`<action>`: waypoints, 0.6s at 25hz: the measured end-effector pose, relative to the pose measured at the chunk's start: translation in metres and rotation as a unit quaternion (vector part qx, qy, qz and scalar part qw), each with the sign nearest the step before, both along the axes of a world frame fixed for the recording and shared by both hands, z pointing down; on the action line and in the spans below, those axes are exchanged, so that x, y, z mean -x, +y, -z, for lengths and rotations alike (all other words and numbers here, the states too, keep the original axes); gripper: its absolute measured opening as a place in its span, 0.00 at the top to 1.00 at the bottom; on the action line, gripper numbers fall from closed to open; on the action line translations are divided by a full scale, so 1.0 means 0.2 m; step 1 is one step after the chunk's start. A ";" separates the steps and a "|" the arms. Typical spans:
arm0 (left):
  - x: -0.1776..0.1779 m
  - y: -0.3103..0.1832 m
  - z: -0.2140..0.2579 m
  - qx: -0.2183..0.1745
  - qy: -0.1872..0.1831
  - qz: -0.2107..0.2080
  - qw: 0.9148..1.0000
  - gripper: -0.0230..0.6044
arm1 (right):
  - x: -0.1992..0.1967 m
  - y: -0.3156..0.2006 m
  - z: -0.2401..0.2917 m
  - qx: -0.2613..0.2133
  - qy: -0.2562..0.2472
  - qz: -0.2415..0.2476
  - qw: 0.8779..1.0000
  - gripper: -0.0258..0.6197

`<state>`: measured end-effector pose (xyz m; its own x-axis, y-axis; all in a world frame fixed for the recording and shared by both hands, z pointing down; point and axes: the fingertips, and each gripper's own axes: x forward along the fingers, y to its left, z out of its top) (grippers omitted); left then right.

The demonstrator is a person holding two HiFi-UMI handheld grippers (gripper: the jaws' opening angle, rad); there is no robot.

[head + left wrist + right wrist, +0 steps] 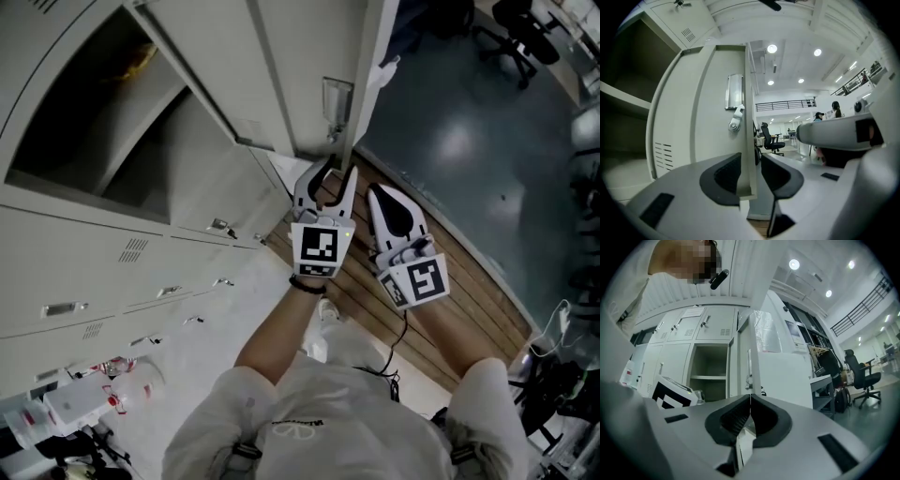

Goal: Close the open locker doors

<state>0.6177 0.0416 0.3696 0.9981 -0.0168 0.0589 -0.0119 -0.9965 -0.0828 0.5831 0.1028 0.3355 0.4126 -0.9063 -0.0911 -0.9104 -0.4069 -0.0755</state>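
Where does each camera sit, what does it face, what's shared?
Head view: on the head, facing steeply down at locker door, left gripper, right gripper, forearms.
Left gripper view: on that gripper, level along open jaws straddling the door's edge.
Right gripper view: on that gripper, along shut jaws toward the lockers.
Shared: all show the door.

My left gripper (750,165) has its jaws apart, with the free edge of the open locker door (712,108) between them, closer to the left jaw. Its latch (736,123) sits above; a shelved compartment (623,70) gapes left.
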 end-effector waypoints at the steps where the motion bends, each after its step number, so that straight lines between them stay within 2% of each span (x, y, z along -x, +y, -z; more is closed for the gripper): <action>1: -0.03 0.00 -0.01 -0.003 -0.004 0.005 1.000 0.77 | -0.01 0.01 0.00 0.000 0.001 -0.001 1.000 0.94; 5: -0.11 0.00 -0.01 -0.016 -0.012 0.023 1.000 0.78 | -0.03 0.05 0.04 -0.001 0.011 -0.003 1.000 0.94; 6: -0.11 0.00 -0.01 -0.018 -0.013 0.026 0.999 0.88 | -0.03 0.05 0.05 -0.002 0.012 -0.002 1.000 0.94; 9: -0.05 0.00 -0.01 -0.003 -0.008 0.017 1.000 0.89 | -0.02 0.07 0.11 -0.017 0.009 0.016 1.000 0.94; 12: 0.12 0.02 0.00 0.014 -0.001 -0.012 1.000 0.89 | 0.04 0.06 0.21 -0.036 0.007 0.074 0.997 0.94; 15: 0.37 0.00 0.04 0.034 0.022 -0.042 0.998 0.89 | 0.15 -0.02 0.30 -0.040 0.016 0.167 0.985 0.94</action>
<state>0.5444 0.0409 0.3616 0.9975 0.0689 0.0135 0.0692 -0.9975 -0.0160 0.5529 0.0995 0.2752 0.0881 -0.9806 -0.1750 -0.9949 -0.0779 -0.0641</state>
